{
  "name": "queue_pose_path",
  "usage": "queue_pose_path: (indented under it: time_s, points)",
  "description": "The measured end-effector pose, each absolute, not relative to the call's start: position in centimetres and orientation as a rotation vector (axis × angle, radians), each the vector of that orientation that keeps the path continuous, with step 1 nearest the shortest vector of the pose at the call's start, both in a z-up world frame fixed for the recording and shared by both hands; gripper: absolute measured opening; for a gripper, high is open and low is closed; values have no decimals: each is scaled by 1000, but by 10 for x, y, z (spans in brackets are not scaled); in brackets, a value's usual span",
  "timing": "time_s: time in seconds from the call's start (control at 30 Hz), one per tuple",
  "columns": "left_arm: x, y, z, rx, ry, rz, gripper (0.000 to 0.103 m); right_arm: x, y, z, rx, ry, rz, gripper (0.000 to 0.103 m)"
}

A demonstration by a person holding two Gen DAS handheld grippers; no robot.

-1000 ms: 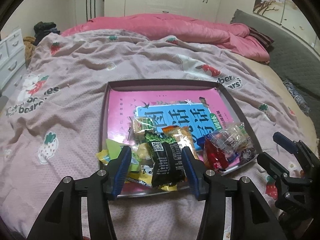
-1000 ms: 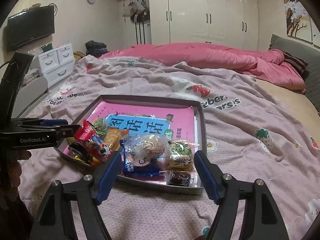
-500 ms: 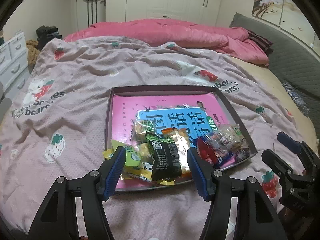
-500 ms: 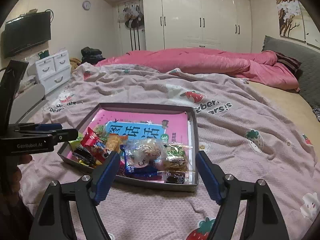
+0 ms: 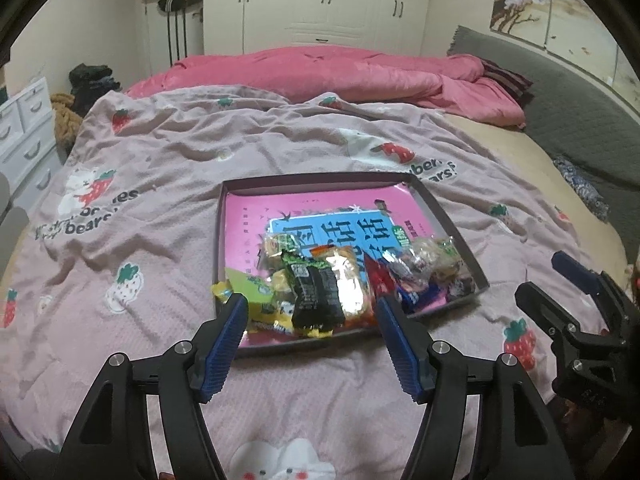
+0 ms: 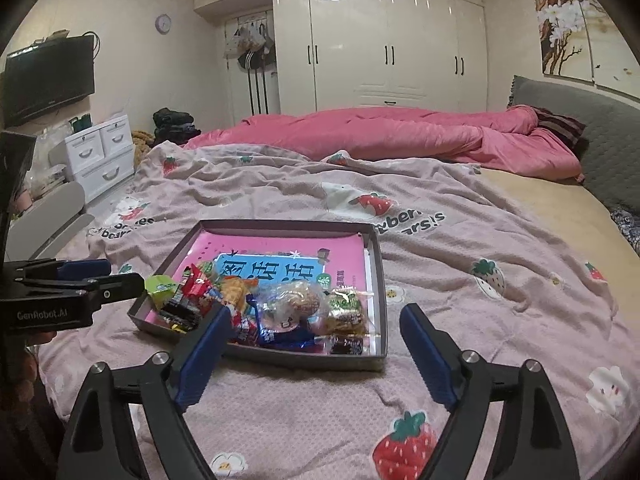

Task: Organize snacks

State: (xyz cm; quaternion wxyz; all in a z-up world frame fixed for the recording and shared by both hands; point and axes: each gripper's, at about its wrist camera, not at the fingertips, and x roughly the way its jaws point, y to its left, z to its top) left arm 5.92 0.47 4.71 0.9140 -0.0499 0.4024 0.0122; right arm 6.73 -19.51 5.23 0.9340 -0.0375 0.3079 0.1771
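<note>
A shallow grey tray (image 5: pixel 320 178) (image 6: pixel 288 224) lies on the bedspread with a pink book (image 5: pixel 256 216) (image 6: pixel 280 248) in it. Snacks are heaped at its near end: a black-and-green packet (image 5: pixel 316 296), an orange-and-silver packet (image 5: pixel 348 280), yellow-green packets (image 5: pixel 264 308), a red packet (image 6: pixel 196 284) and a clear-wrapped pastry (image 6: pixel 296 300). My left gripper (image 5: pixel 311 302) (image 6: pixel 124 274) hovers in front of the tray's near left part, jaws opening, nothing between them. My right gripper (image 6: pixel 314 312) (image 5: pixel 540 276) hovers before the near right corner, jaws also opening and empty.
The tray rests on a wrinkled pink strawberry-print bedspread (image 5: pixel 160 200). A pink quilt (image 6: pixel 400 136) is bunched at the far end, a grey headboard (image 6: pixel 592 136) runs along the right. White drawers (image 6: pixel 104 152) and a wall television (image 6: pixel 48 76) stand at the left.
Both grippers have drawn back and upward from the tray and their jaws have spread wider. The snacks stay in the tray.
</note>
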Motion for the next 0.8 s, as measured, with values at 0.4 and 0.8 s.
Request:
queue_pose_path:
  time_s: [0.4, 0.8]
  points:
    - [23, -1, 33, -118, 914, 29, 69, 46, -200, 46, -55, 698, 300, 94]
    - [3, -10, 24, -117, 945, 52, 69, 30, -191, 39, -72, 755, 341, 98]
